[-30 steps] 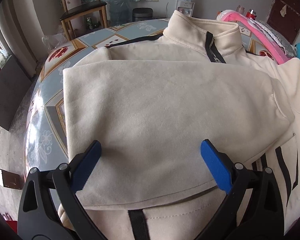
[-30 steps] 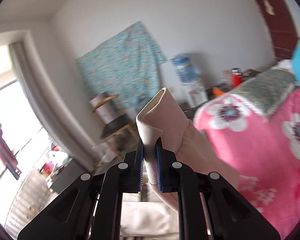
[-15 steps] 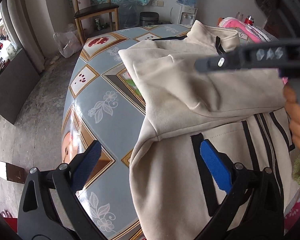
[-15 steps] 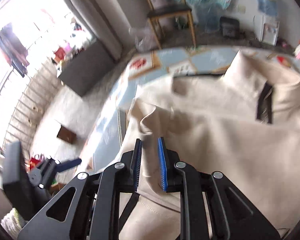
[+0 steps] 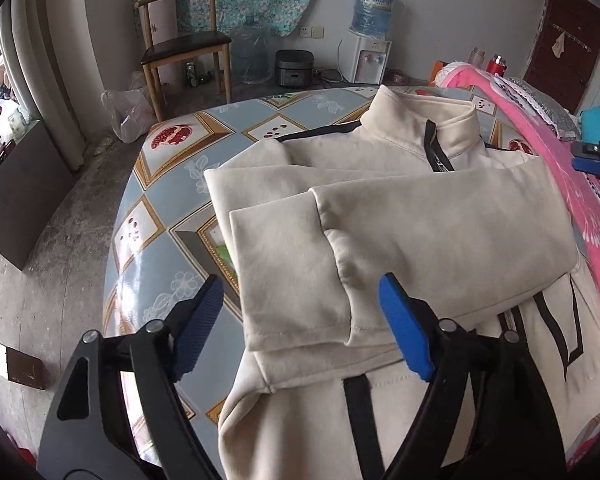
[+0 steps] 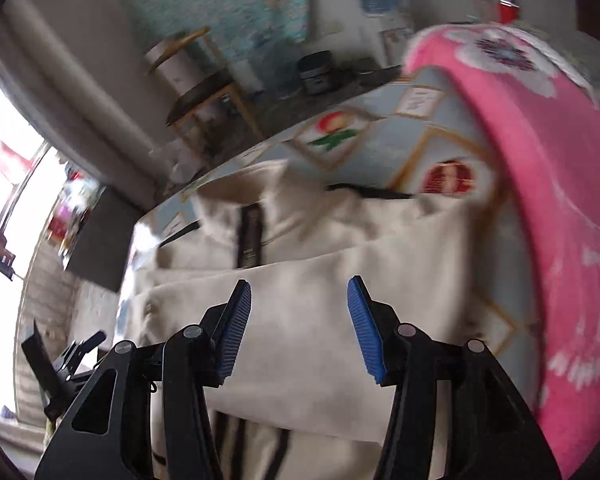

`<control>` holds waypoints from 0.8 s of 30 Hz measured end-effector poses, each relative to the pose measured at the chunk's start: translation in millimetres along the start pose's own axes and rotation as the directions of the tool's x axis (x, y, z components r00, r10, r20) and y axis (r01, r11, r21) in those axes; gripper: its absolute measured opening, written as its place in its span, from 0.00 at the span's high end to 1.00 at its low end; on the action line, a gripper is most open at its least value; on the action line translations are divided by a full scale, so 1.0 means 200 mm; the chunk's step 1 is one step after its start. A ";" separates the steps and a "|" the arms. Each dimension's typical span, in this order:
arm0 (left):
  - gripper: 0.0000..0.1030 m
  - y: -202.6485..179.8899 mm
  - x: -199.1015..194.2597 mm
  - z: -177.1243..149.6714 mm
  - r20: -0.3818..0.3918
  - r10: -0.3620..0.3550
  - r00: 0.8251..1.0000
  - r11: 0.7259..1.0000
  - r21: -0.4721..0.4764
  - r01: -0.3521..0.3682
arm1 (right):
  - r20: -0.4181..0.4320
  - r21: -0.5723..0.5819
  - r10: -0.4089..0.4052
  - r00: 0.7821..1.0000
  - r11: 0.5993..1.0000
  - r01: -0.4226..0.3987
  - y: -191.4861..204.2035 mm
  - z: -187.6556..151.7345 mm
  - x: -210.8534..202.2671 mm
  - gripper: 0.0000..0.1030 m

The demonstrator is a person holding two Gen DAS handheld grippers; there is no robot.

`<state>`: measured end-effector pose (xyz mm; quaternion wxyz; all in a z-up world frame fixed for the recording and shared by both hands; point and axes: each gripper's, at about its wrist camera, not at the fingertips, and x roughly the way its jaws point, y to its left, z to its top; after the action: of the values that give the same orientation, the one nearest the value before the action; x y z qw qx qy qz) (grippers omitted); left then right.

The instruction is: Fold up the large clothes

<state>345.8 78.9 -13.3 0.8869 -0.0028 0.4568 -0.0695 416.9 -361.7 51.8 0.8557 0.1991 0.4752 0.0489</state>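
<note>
Nearest in the left wrist view, the left gripper point(image 5: 300, 324) was seen with jaws apart after having just narrowed, nothing clamped, above the folded sleeves point(image 5: 296, 264) of the cream jacket point(image 5: 440, 224) spread on the patterned table point(image 5: 168, 176). Only this sharp view showed the wooden chair point(image 5: 184, 44) and water dispenser point(image 5: 366, 60) beyond. In the blurred right wrist view, the right gripper point(image 6: 298, 322) was seen parted, having just opened, empty over the jacket, the pink blanket point(image 6: 540, 184) lying beside.
</note>
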 end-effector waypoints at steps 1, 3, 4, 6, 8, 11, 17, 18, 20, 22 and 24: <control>0.32 -0.01 0.03 0.01 -0.009 0.002 1.000 1.000 -0.002 -0.002 | 0.005 0.048 -0.028 1.000 0.998 0.027 -0.12 0.01 -0.01 0.52; 0.40 -0.04 0.09 0.03 -0.035 0.016 0.999 1.000 -0.001 -0.016 | -0.024 0.106 -0.054 0.998 0.993 0.057 -0.29 -0.02 0.06 0.52; 0.42 -0.05 0.11 0.03 -0.048 0.025 0.999 1.000 -0.001 -0.025 | -0.045 0.128 -0.059 0.997 0.990 0.065 -0.35 -0.03 0.10 0.52; 0.50 -0.07 0.16 0.04 -0.070 0.042 0.997 0.999 0.001 -0.042 | -0.096 0.136 -0.045 0.994 0.989 0.058 -0.40 -0.08 0.21 0.54; 0.56 -0.08 0.19 0.04 -0.088 0.064 0.994 0.998 0.004 -0.064 | -0.115 0.135 -0.008 0.993 0.991 0.024 -0.40 -0.08 0.31 0.60; 0.61 -0.09 0.20 0.04 -0.091 0.080 0.993 0.997 0.009 -0.080 | -0.115 0.104 0.058 0.992 0.994 -0.046 -0.35 -0.06 0.35 0.74; 0.74 -0.12 0.18 0.06 -0.082 0.058 0.995 0.998 0.031 -0.055 | -0.061 -0.058 -0.018 0.998 0.998 0.014 -0.16 -0.05 0.30 0.95; 0.74 -0.13 0.17 0.06 -0.077 0.061 0.995 0.998 0.040 -0.058 | -0.044 -0.045 -0.015 0.999 0.999 0.013 -0.17 -0.04 0.26 0.95; 0.74 -0.16 0.15 0.07 -0.068 0.060 0.996 0.997 0.052 -0.056 | -0.020 -0.017 -0.021 1.000 1.000 0.021 -0.22 -0.03 0.22 0.95; 0.74 -0.17 0.15 0.08 -0.071 0.061 0.996 0.997 0.055 -0.058 | -0.029 0.000 -0.044 0.999 0.999 0.044 -0.29 -0.03 0.22 0.95; 0.74 -0.17 0.18 0.07 -0.089 0.078 0.993 0.995 0.065 -0.073 | -0.063 0.022 -0.045 0.997 0.999 0.047 -0.34 -0.05 0.28 0.95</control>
<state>372.9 39.5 -32.2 0.8666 0.0449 0.4945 -0.0499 432.4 -405.1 -23.5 0.8389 0.1964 0.5067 0.0298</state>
